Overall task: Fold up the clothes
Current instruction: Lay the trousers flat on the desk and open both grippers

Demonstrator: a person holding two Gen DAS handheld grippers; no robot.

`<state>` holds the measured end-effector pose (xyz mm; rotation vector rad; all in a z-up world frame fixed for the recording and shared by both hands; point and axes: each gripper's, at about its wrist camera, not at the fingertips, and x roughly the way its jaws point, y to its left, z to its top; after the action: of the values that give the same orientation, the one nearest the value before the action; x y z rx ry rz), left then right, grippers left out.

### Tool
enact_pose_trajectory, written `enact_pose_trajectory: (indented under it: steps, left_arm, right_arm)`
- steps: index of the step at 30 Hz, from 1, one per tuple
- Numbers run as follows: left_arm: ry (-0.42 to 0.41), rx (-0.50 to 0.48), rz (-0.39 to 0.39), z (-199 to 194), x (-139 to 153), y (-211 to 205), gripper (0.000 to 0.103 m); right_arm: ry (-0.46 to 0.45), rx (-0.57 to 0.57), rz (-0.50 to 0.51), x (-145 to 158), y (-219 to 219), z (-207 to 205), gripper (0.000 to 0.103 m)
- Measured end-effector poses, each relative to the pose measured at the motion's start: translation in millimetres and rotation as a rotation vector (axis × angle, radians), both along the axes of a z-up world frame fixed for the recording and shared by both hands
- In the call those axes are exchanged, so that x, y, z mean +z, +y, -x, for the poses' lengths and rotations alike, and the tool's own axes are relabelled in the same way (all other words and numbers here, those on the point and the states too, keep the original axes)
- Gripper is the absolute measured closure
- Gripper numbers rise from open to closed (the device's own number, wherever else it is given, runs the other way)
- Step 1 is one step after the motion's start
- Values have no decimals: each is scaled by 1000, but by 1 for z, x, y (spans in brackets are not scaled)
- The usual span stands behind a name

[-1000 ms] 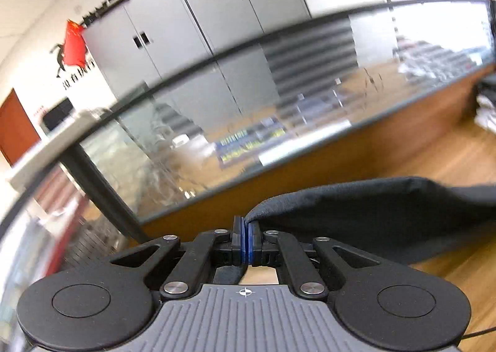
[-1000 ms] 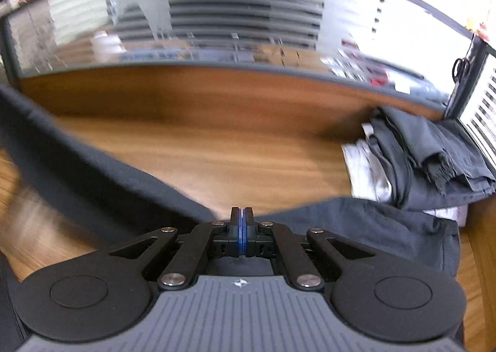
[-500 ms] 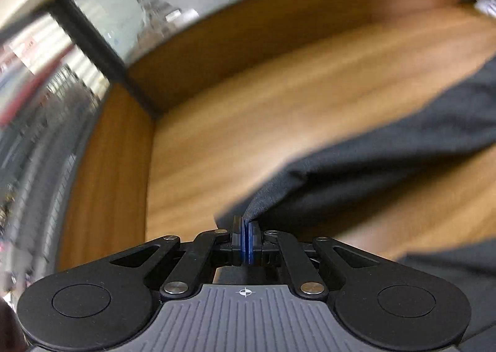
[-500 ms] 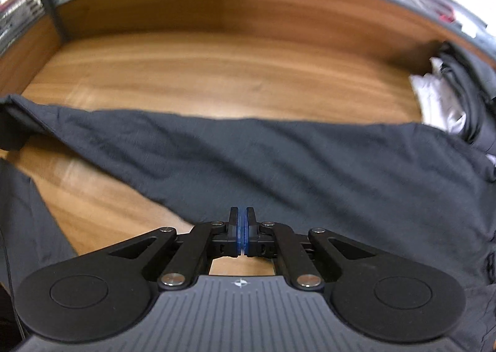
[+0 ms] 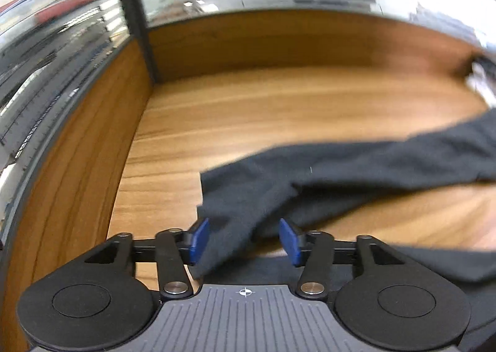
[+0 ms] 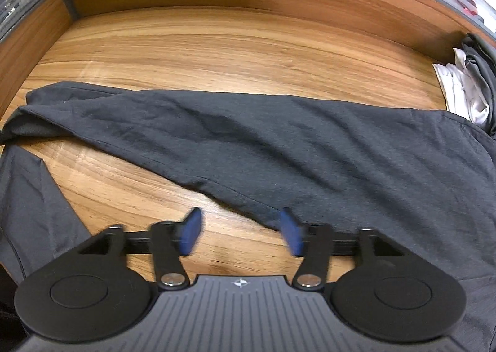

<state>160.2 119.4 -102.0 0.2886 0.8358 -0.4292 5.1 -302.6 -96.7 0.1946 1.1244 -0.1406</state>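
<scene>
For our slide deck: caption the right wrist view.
Right tongs opening above a dark shirt laid on the wooden desk.

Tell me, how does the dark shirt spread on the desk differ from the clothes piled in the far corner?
The dark shirt lies spread out across the wooden desk; the corner pile is bunched into a heap. The shirt is one dark grey piece; the pile mixes white and grey cloth. The shirt lies right in front of both opening grippers; the pile sits far off. Both rest on the desk.

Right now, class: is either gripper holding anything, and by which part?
Nothing is held. Both grippers' jaws are opening, left and right; the dark grey cotton garment lies released on the wooden table.
</scene>
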Motion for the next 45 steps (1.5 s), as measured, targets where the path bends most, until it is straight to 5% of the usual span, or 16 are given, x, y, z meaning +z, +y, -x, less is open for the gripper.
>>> enact_pose_trajectory:
  steps: [3, 11, 24, 27, 28, 31, 32, 33, 41, 45]
  left_arm:
    - [4, 29, 24, -19, 1, -1, 43]
    - [27, 89, -80, -79, -34, -32, 40]
    - [146, 63, -67, -120, -67, -45, 37]
    - [148, 78, -58, -122, -69, -45, 41]
    - [145, 82, -59, -121, -69, -45, 56]
    - [128, 96, -59, -120, -68, -47, 84]
    - [119, 98, -62, -120, -67, -49, 87]
    - [109, 99, -65, -120, -65, -51, 88]
    - [-144, 251, -66, -113, 5, -44, 90]
    - [-164, 308, -54, -111, 30, -31, 90]
  right_arm:
    - [-2, -18, -8, 2, -3, -6, 32]
    - [-7, -154, -17, 6, -41, -40, 25]
    - [-19, -651, -156, -27, -136, -95, 21]
    - [1, -722, -152, -36, -147, -103, 23]
    - [11, -736, -144, -39, -150, -106, 24]
    - [41, -750, -125, -48, -155, -109, 46]
    - [33, -753, -134, -49, -156, -108, 65]
    - [25, -756, -143, -50, -157, -106, 100]
    - [-128, -741, -141, -11, -154, -70, 103]
    - [-123, -696, -101, 4, -151, -49, 103]
